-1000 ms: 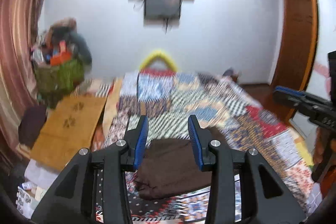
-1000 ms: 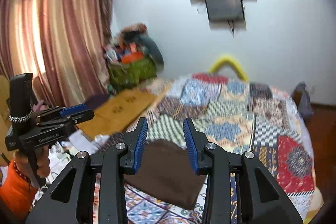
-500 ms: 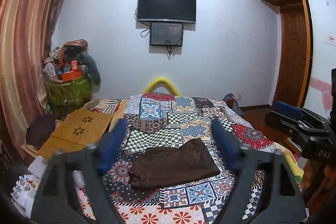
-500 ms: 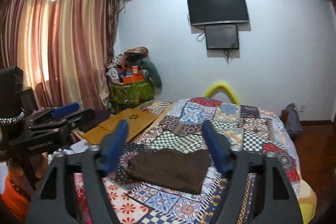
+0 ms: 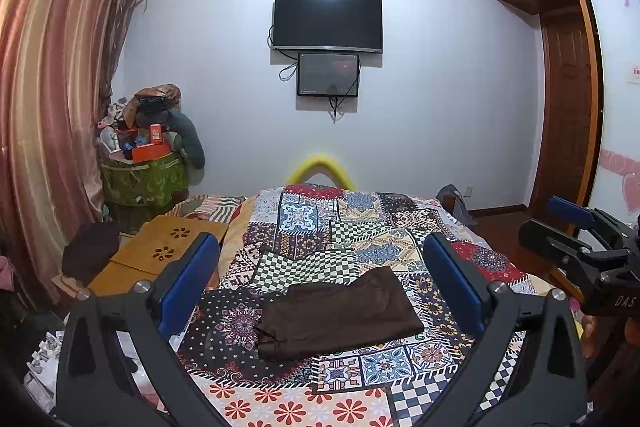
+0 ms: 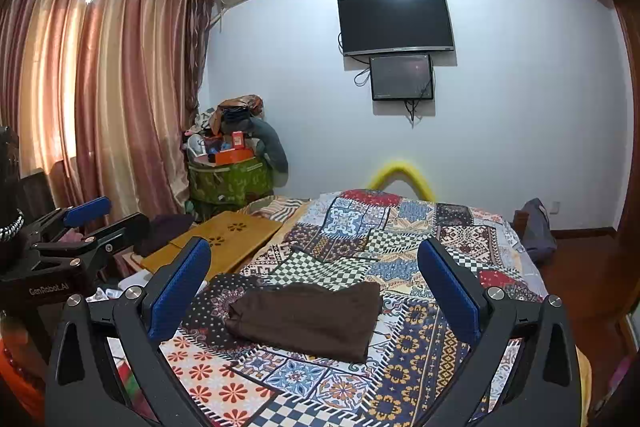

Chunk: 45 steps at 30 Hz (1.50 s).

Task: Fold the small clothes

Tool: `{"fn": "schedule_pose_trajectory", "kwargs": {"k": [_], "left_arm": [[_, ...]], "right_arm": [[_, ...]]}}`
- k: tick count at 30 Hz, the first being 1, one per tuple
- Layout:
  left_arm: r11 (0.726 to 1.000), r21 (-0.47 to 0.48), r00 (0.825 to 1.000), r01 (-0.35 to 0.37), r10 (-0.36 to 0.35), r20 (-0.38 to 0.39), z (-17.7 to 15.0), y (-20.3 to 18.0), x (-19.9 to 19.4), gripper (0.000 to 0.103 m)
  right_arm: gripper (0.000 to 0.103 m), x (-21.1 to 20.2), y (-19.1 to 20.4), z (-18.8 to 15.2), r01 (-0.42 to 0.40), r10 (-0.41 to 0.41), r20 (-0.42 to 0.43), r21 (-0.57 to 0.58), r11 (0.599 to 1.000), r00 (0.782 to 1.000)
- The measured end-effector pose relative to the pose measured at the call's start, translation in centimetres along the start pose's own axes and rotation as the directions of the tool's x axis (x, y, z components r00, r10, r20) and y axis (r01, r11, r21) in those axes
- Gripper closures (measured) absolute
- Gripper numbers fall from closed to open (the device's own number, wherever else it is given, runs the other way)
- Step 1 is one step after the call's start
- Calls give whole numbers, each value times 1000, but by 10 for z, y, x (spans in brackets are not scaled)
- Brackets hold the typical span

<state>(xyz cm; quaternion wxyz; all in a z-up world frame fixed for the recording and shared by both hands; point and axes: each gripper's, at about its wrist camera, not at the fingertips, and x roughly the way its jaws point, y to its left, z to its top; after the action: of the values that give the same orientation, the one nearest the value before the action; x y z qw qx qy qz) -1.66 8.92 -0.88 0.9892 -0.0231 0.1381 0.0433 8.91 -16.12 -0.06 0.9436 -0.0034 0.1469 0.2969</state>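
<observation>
Cloth of dark brown, a folded small garment [image 5: 340,311], is laid flat on the patchwork quilt of many colours [image 5: 360,227] covering the bed, near its front end. The left gripper [image 5: 320,283] is held above it, jaws spread wide with nothing between the blue pads [image 5: 188,283]. The right gripper [image 6: 314,285] is likewise held wide apart and empty, with the garment seen between its fingers. A wooden folding lap desk [image 6: 224,243] is seen at the bed's left side.

You hold the left gripper [image 5: 320,287] and right gripper [image 6: 314,287] spread wide above the bed [image 5: 400,235], the folded garment [image 5: 340,311] lying on it between them, the lap desk [image 5: 160,251] to its left.
</observation>
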Motion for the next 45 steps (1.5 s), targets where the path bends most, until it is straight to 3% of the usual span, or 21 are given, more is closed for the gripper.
{"fn": "schedule_pose_trajectory", "kwargs": {"k": [45], "left_arm": [[999,-33,1000,-1,0,-16,-1,2,7,0]], "right_arm": [[0,-5,8,3,8,-8,-5,-6,1000,1000]]}}
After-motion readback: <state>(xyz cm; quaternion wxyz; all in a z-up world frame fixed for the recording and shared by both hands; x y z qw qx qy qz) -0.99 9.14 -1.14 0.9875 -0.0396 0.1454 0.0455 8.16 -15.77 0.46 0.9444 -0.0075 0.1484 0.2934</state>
